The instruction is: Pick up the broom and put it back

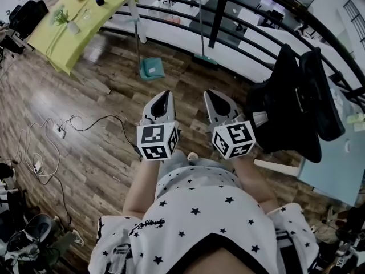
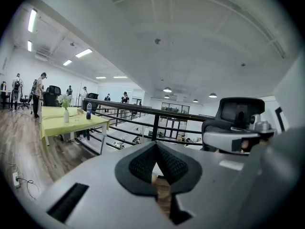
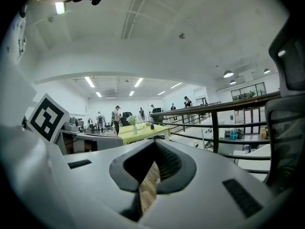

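We hold the two grippers side by side in front of the body, both pointing forward and only a little downward, toward the black railing (image 1: 219,13). We judge that they are carried like this because there is nothing to grasp yet; it is a position for walking and aiming, not for working.

The left gripper (image 1: 165,97) has its jaws brought together at the tips. In the left gripper view only the wooden floor shows through the small gap behind the tips, so it holds nothing. The right gripper (image 1: 216,97) is the same: the jaws are closed, only floor shows between them, and it is empty.

The broom (image 1: 202,33) is not on the floor. It stands almost upright ahead of us, with its green head down on the floor and its long handle leaning against the railing. It is well apart from both grippers. A teal dustpan (image 1: 151,68) stands to its left, near the leg of the yellow-green table (image 1: 80,21). On our right a black office chair (image 1: 291,107) is close to the right gripper, so this side leaves us less room.

In our judgement the picking up has not begun. For the next step we need to come closer, open one gripper and close it around the thin handle.
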